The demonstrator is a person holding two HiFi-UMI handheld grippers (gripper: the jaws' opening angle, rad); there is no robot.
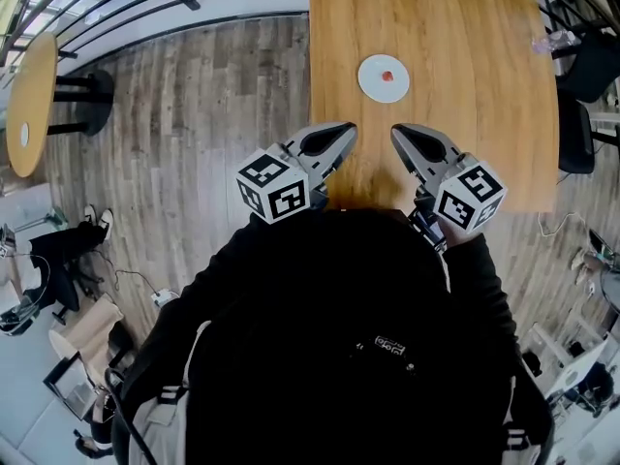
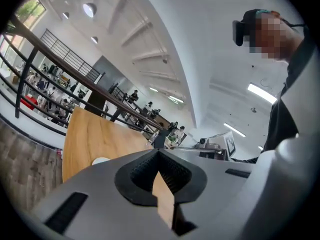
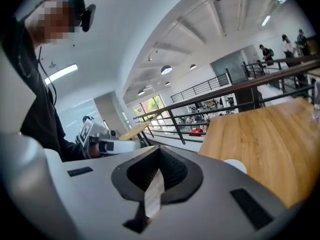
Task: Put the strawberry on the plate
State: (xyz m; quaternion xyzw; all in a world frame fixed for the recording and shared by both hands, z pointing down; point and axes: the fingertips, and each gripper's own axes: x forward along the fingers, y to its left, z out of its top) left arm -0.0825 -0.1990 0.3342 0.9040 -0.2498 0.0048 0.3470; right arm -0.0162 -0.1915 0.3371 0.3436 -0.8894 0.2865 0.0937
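A red strawberry (image 1: pixel 387 76) lies on the small white plate (image 1: pixel 372 87) at the middle of the wooden table (image 1: pixel 465 124) in the head view. Both grippers are held above the table's near edge, short of the plate and apart from it. The left gripper (image 1: pixel 343 130) is shut and empty; in its own view the jaws (image 2: pixel 159 150) meet, with a sliver of the plate (image 2: pixel 100 160) over their left side. The right gripper (image 1: pixel 398 132) is also shut with nothing in it, and its own view (image 3: pixel 159 148) shows the plate (image 3: pixel 236 165) just past its right jaw.
A plastic bottle (image 1: pixel 552 41) stands at the table's far right edge beside dark chairs (image 1: pixel 579 114). A second wooden table (image 1: pixel 29 100) stands far left on the plank floor (image 1: pixel 194 114), with a railing (image 1: pixel 145 8) beyond. The person's dark jacket (image 1: pixel 339 337) fills the foreground.
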